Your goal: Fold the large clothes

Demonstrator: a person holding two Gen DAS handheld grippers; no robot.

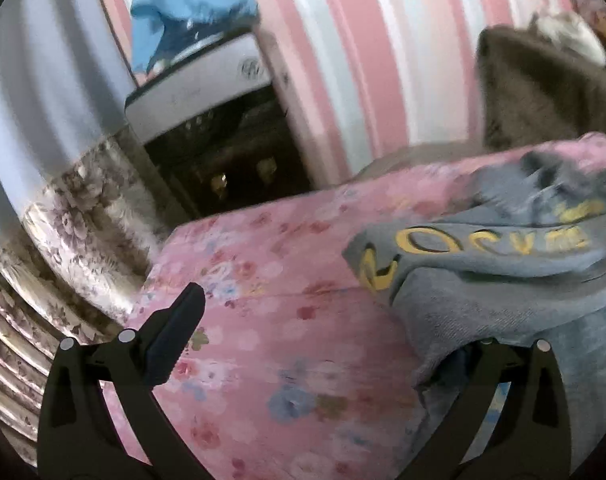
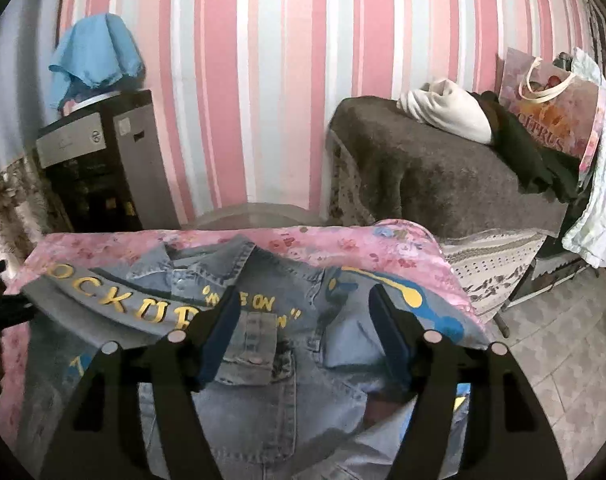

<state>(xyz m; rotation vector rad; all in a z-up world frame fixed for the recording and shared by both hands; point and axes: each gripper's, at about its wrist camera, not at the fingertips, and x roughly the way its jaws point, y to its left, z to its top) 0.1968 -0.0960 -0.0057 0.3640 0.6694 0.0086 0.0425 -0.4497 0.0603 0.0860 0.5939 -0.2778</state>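
Right wrist view shows the right tongs [image 2: 303,340] spread wide above one blue denim jacket with yellow letters [image 2: 263,360], which lies on the pink flowery bench cover [image 2: 103,244]. The left tongs [image 1: 323,360] are spread wide too, with one finger hidden under a jacket fold. To fold well, I think both tongs should pinch an edge and pull evenly. One blue cloth [image 2: 95,52] sits far behind.
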